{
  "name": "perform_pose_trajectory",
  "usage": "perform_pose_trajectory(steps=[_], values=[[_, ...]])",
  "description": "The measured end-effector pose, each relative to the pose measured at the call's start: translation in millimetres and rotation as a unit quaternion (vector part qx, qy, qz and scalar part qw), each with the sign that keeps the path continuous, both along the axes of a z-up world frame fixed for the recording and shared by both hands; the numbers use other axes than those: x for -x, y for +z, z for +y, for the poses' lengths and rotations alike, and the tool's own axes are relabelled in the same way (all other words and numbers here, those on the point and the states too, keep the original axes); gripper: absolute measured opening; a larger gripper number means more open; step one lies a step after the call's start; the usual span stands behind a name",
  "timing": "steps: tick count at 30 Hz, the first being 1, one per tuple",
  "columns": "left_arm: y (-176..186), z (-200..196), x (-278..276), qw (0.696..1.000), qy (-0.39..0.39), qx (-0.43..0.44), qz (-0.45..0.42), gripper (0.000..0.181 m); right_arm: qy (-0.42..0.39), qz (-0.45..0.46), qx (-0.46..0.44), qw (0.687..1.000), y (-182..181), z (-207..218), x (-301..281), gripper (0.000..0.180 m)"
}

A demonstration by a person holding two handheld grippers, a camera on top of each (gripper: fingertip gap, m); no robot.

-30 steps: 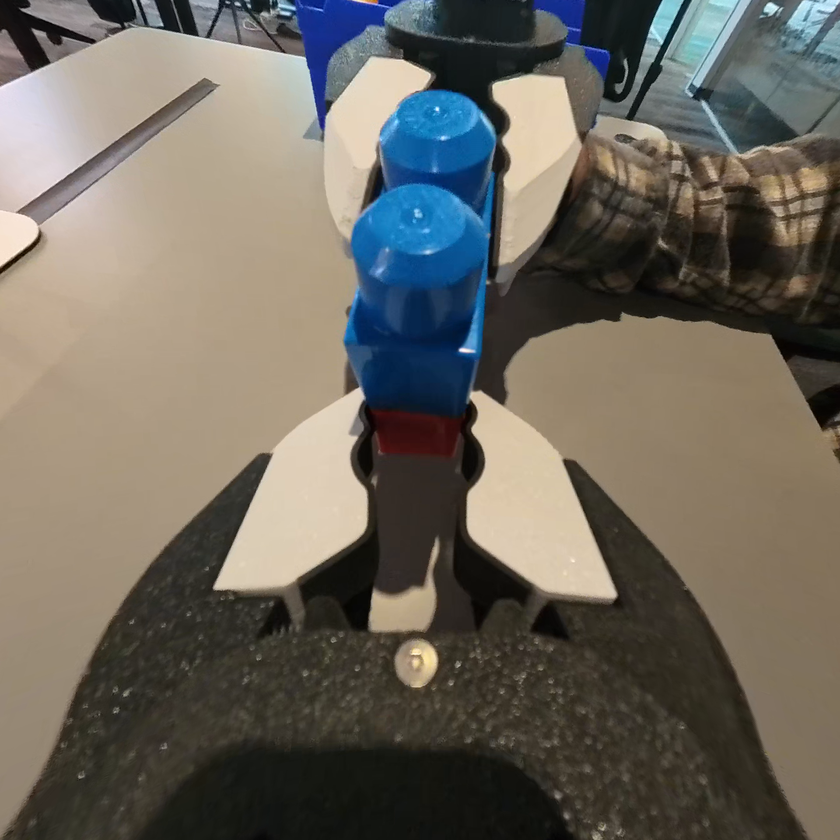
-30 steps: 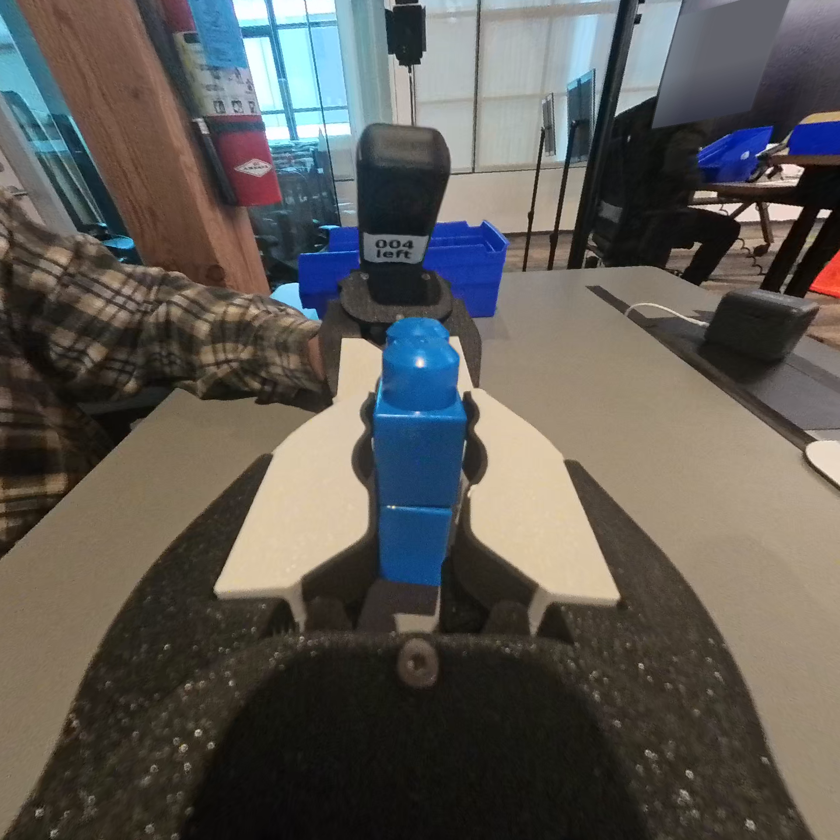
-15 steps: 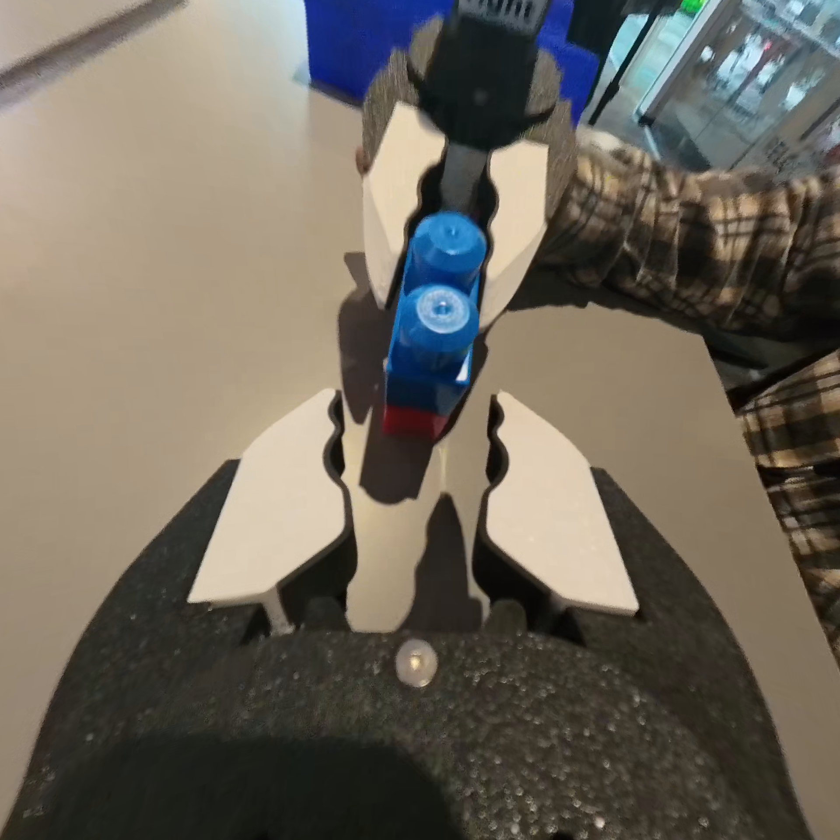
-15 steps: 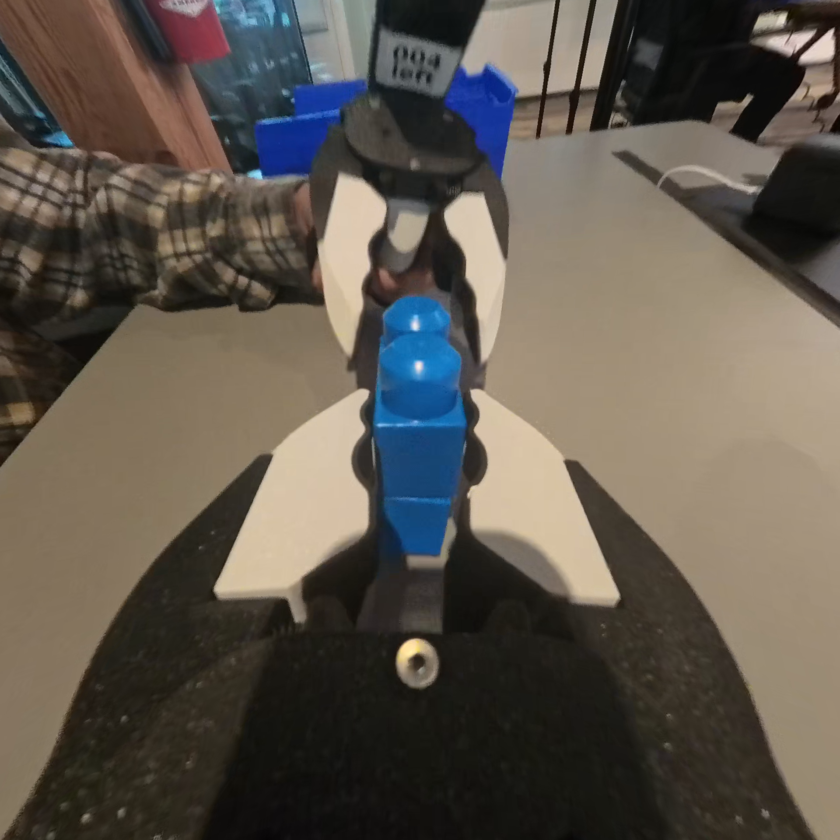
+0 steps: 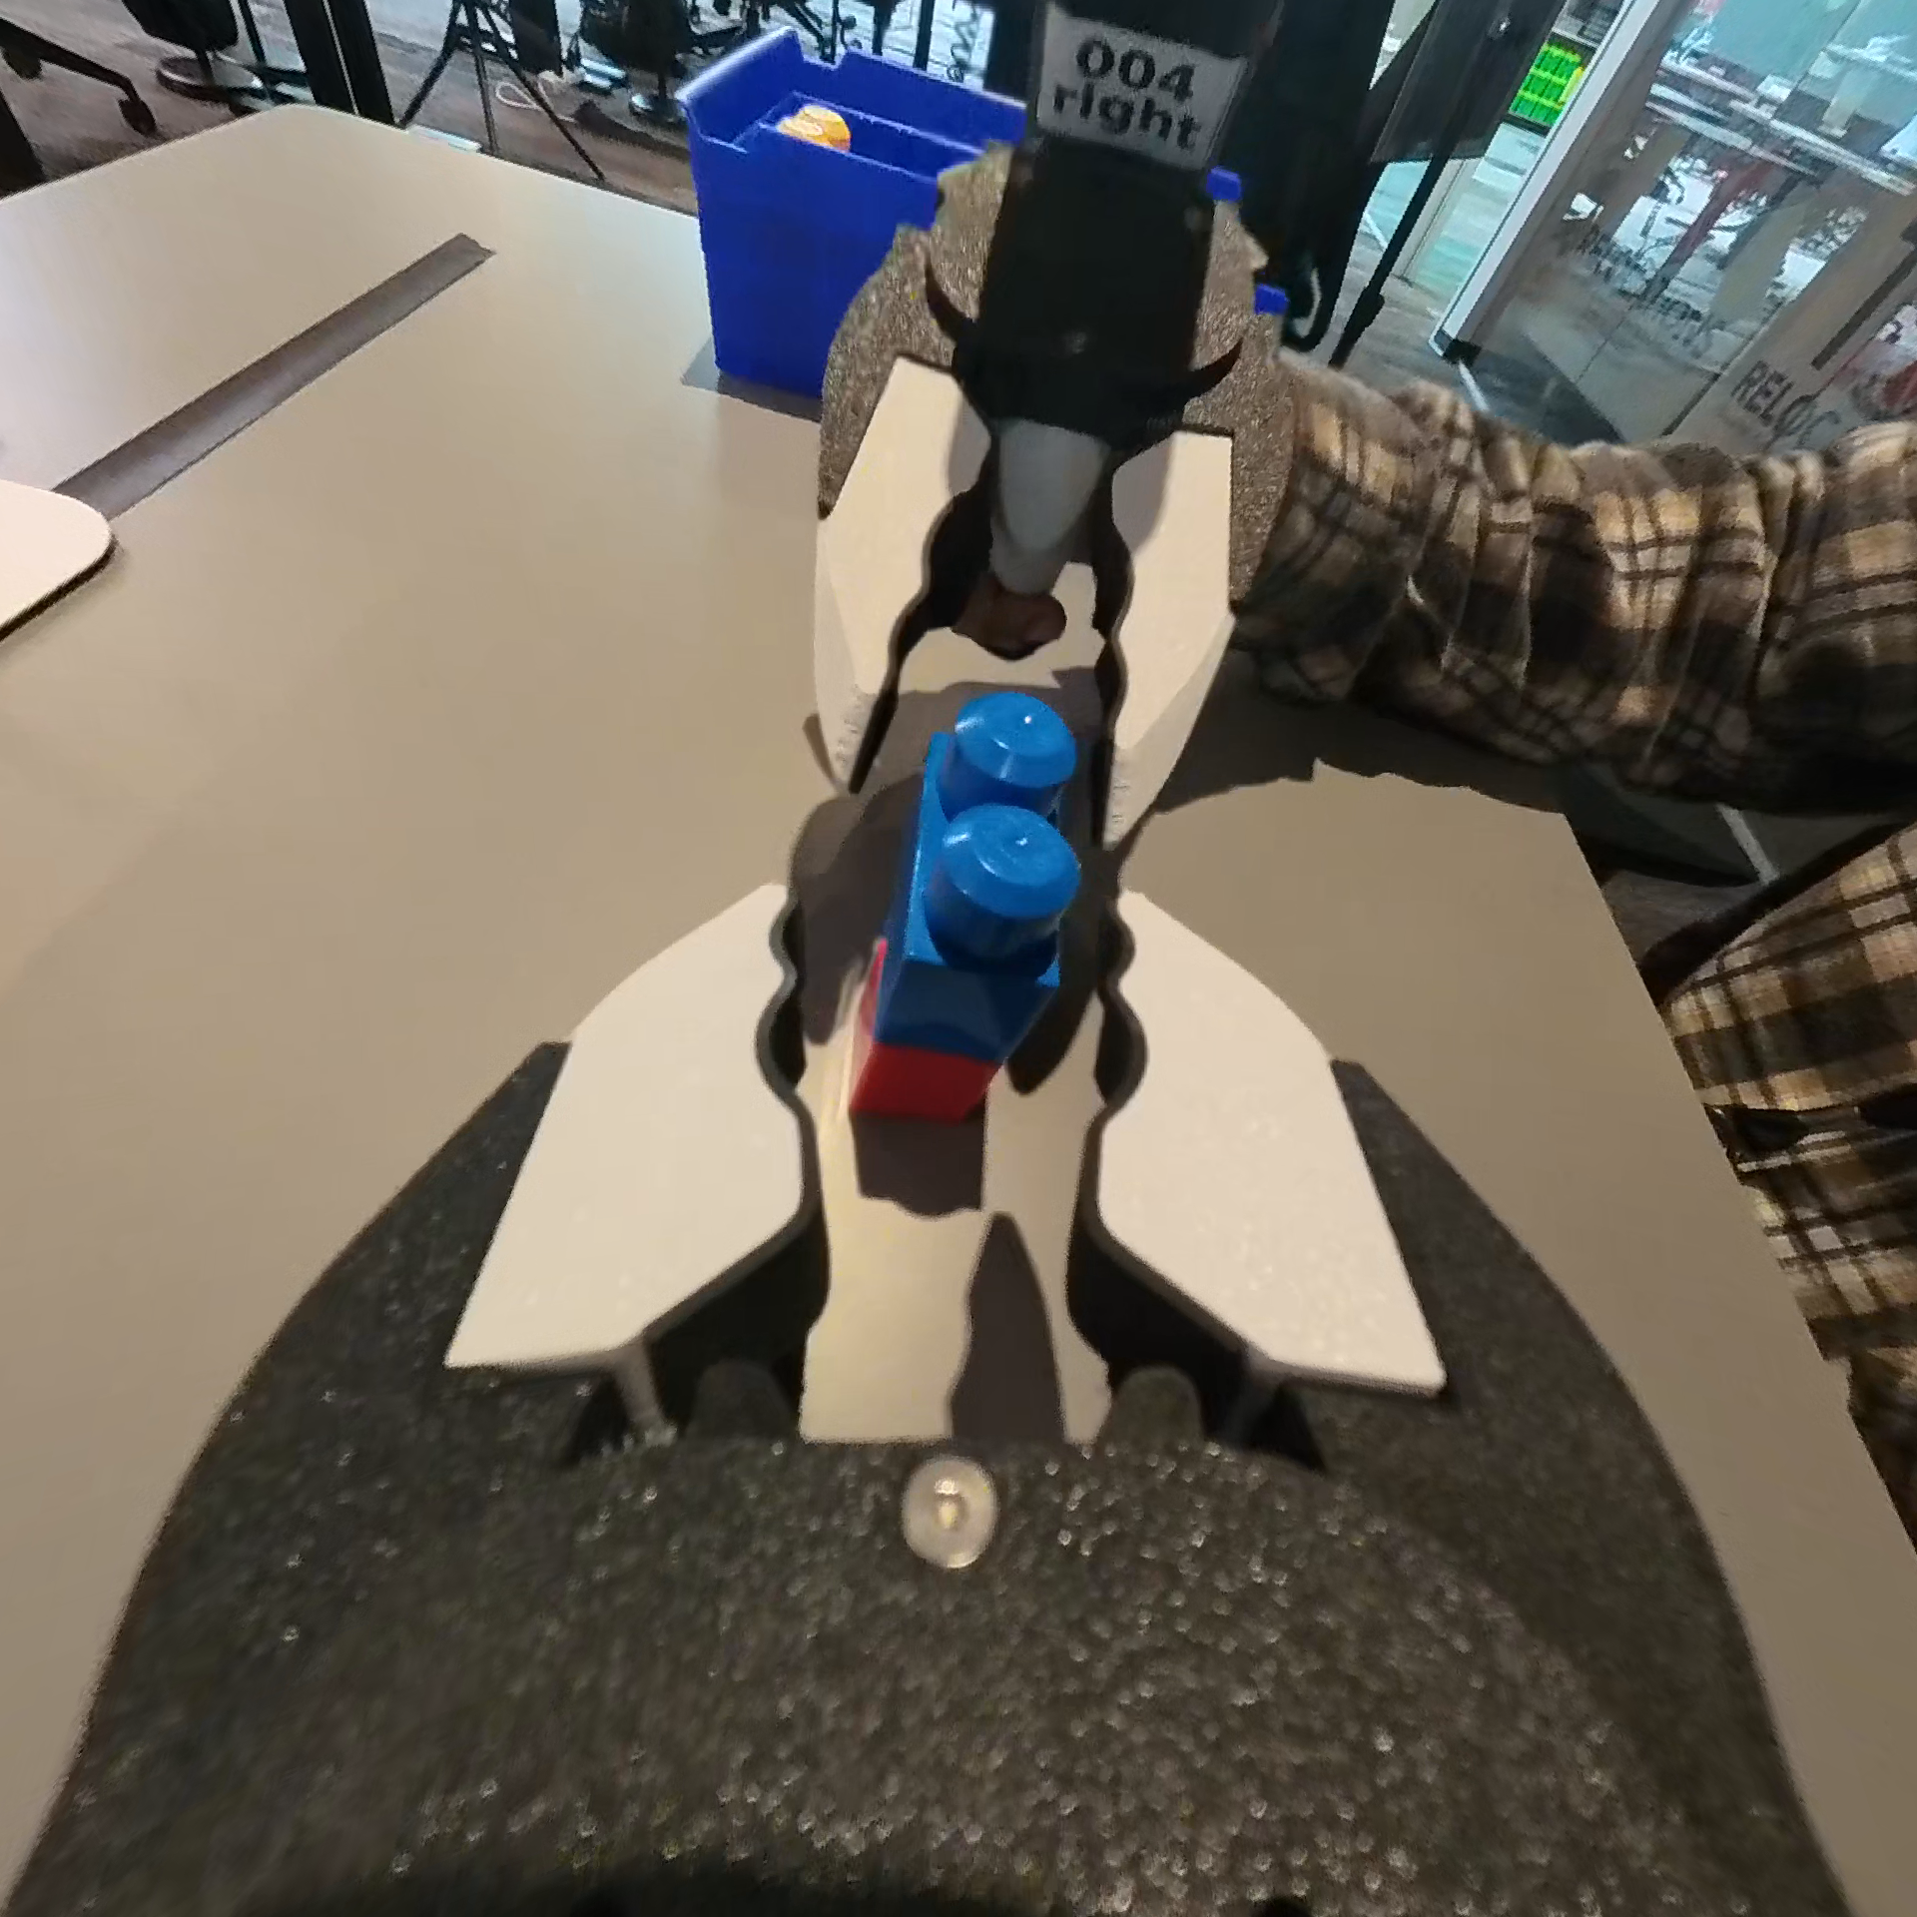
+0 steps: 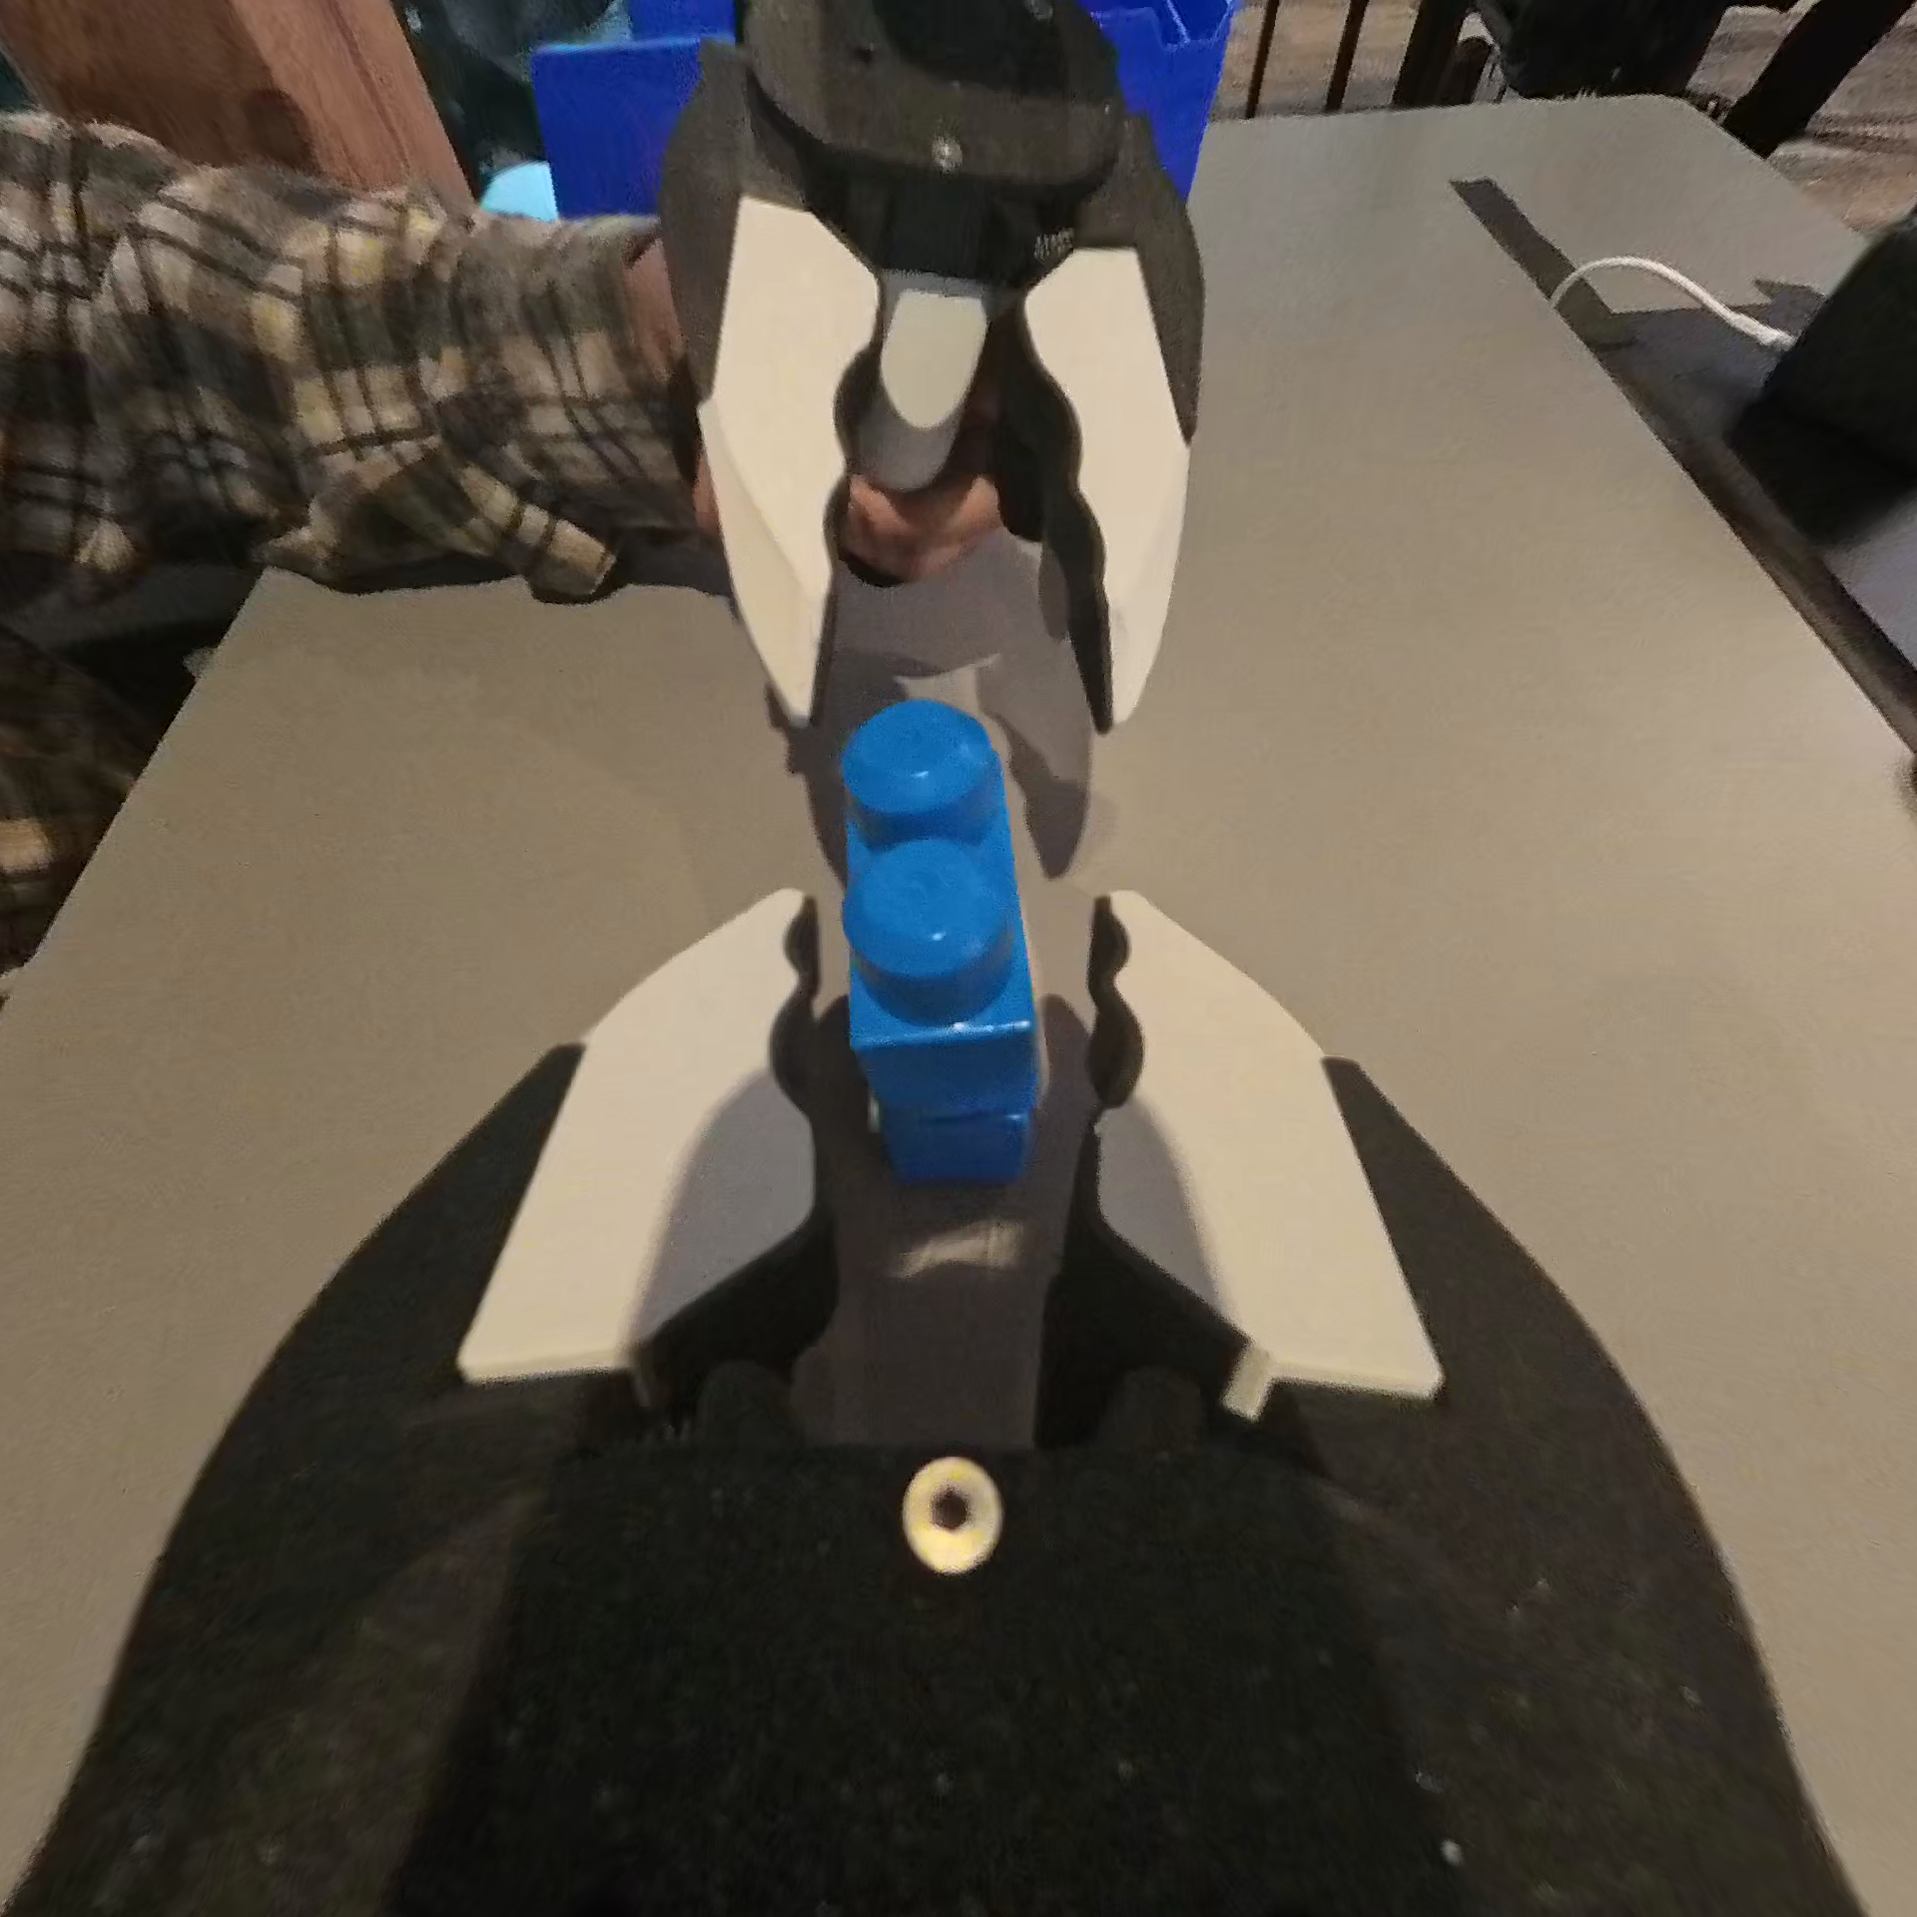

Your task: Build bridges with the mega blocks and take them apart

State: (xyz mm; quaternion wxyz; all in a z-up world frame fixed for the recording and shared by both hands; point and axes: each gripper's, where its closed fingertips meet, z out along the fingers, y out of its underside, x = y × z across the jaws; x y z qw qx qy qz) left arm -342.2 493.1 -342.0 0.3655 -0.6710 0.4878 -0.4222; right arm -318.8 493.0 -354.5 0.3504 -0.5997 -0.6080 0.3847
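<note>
I see both claws spread wide and gripping nothing, facing each other across the grey bench (image 5: 415, 726) with the little block bridge between them. From my left claw (image 5: 949, 913), a blue two-stud mega block (image 5: 985, 892) sits on top, and a red block (image 5: 913, 1074) shows beneath its near end, standing on the bench. The bridge is between my left fingers (image 5: 664, 1131) without touching either one. My right claw (image 5: 985, 768) hangs just beyond the far stud, tips pointing down and apart.

From my right claw (image 6: 949, 913), the same blue top block (image 6: 934, 954) rests on a smaller blue block (image 6: 960, 1146) at this end, again clear of both fingers (image 6: 1245, 1131). My left claw (image 6: 954, 695) stands past the far stud, parted. A plaid sleeve (image 5: 1556, 602) reaches in behind each claw. A blue bin (image 5: 820, 249) stands farther back on the bench.
</note>
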Motion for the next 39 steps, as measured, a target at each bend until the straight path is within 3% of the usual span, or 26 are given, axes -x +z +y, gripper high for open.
perform_pose_trajectory(steps=[2,12,19,24,28,33,39], values=[[0,0,0,1.000,-0.002,0.003,-0.003,0.054,0.004,-0.011,-0.010,1.000,-1,0,2,0.033],[-5,-2,5,1.000,-0.016,0.024,-0.007,0.046,0.003,0.004,0.009,1.000,-5,-1,-1,0.032],[-23,-6,9,0.998,-0.034,0.039,0.041,0.046,0.005,0.009,-0.003,1.000,-4,-1,0,0.032],[-30,-5,25,0.996,-0.031,0.026,0.081,0.038,-0.007,0.044,-0.039,0.998,10,2,-14,0.048],[-39,-4,29,0.994,-0.028,0.038,0.098,0.037,-0.020,0.023,-0.036,0.999,0,7,-35,0.059],[-55,-6,23,0.988,-0.026,0.031,0.146,0.037,-0.017,-0.006,-0.032,0.999,-18,5,-37,0.059],[-57,-12,12,0.988,-0.038,0.033,0.144,0.037,-0.003,0.025,-0.050,0.998,8,1,-25,0.059]])
